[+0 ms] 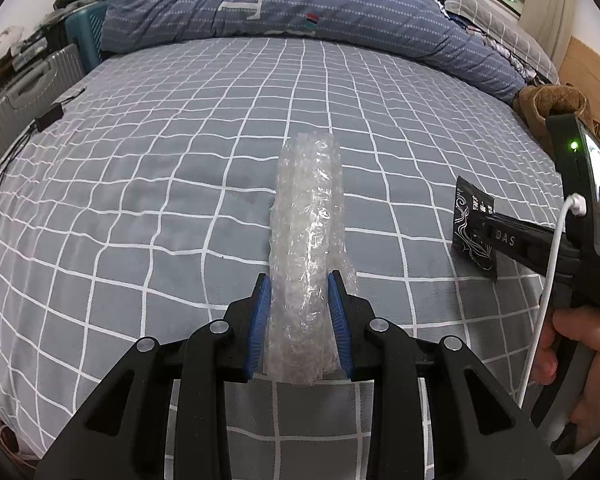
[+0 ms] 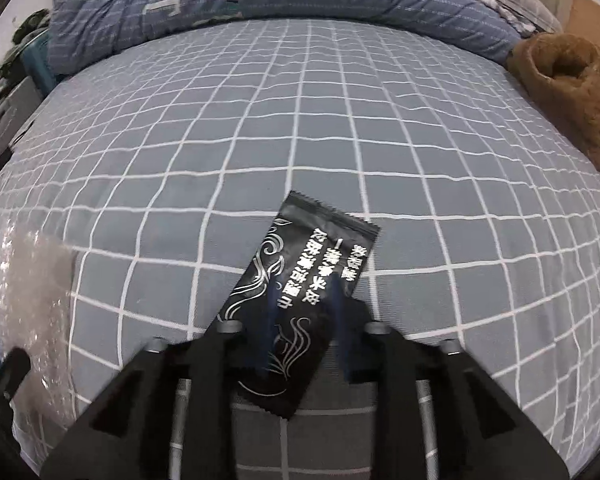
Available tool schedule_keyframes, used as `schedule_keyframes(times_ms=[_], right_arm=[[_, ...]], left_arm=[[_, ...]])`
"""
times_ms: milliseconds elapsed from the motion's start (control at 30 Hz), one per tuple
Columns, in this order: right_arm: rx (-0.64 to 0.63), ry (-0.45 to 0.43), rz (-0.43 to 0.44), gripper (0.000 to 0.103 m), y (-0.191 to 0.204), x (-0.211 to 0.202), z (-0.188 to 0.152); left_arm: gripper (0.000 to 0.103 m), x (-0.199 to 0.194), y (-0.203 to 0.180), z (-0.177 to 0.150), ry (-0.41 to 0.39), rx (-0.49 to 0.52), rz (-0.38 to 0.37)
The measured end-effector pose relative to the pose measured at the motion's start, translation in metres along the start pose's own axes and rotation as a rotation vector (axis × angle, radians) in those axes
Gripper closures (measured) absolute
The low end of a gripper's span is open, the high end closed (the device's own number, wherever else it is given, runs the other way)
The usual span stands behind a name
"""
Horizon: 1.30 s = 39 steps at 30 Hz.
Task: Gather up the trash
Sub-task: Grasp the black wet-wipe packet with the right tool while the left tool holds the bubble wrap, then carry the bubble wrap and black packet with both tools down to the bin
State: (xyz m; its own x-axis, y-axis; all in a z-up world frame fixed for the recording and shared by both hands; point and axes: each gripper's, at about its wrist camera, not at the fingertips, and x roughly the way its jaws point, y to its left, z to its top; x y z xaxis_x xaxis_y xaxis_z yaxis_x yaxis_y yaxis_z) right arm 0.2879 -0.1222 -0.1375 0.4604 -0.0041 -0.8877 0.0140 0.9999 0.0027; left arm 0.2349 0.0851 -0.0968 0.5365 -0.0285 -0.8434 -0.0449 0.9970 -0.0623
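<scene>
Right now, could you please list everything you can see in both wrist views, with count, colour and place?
Bubble wrap: one, clear, clamped between the left jaws.
Sachet: one, black with white print, flat on the sheet between the right jaws.
Sheet: one, grey with white grid, covering the bed.
Duvet: one, blue striped, bunched at the far end.
Plush item: one, brown, far right.
Suitcase: one, grey, beside the bed, left.
Left gripper: black, blue pads, shut.
Right gripper: black, blurred.
Hand: one, holding the right gripper.
</scene>
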Motion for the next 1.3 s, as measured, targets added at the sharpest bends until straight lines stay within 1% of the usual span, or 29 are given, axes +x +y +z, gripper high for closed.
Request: schedule_keyframes(times_ms=[33,100,167,233,300,433,567,667,700,733,867,1033,1200,1300], right_arm=[[0.011,-0.014,-0.012,0.037,0.0,-0.001,0.001],[0.022,-0.007,-0.015,0.036,0.0,0.0,0.002],[0.039,0.02,-0.009,0.036,0.0,0.006,0.003],[0.052,0.025,-0.006,0.032,0.002,0.009,0.004],[0.052,0.038,0.008,0.031,0.006,0.013,0.007],[0.033,0.046,-0.003,0.032,0.015,0.018,0.006],[0.043,0.047,0.029,0.044,0.011,0.017,0.003],[0.041,0.046,0.037,0.048,0.007,0.017,0.002],[0.038,0.045,0.034,0.061,0.007,0.016,0.001],[0.033,0.044,0.031,0.071,0.005,0.016,0.0],[0.031,0.043,0.048,0.075,0.003,0.015,0.001],[0.046,0.028,0.084,0.076,-0.002,0.005,-0.004],[0.019,-0.003,0.072,0.076,-0.002,-0.013,-0.012],[0.002,-0.017,0.069,0.076,-0.003,-0.027,-0.018]], left_arm=[[0.074,0.0,0.0,0.0,0.0,0.001,-0.001],[0.074,0.0,0.0,0.0,0.001,0.0,-0.002],[0.074,-0.001,-0.001,-0.001,0.001,-0.004,-0.004],[0.074,-0.001,-0.001,-0.001,0.002,-0.005,-0.007],[0.074,-0.001,-0.001,-0.001,0.001,-0.004,-0.01],[0.074,-0.002,-0.001,-0.002,0.003,-0.004,-0.011],[0.074,-0.002,-0.002,-0.003,0.003,-0.004,-0.012],[0.074,-0.001,-0.003,-0.004,0.005,0.0,-0.012],[0.074,-0.001,-0.004,-0.004,0.005,0.0,-0.012],[0.074,-0.001,-0.004,-0.004,0.005,0.0,-0.013],[0.074,-0.002,-0.003,-0.005,0.005,0.001,-0.014],[0.074,-0.004,-0.005,-0.005,0.004,0.003,-0.016],[0.074,-0.01,-0.01,-0.005,0.003,0.008,-0.02],[0.074,-0.017,-0.012,-0.006,0.001,0.008,-0.036]])
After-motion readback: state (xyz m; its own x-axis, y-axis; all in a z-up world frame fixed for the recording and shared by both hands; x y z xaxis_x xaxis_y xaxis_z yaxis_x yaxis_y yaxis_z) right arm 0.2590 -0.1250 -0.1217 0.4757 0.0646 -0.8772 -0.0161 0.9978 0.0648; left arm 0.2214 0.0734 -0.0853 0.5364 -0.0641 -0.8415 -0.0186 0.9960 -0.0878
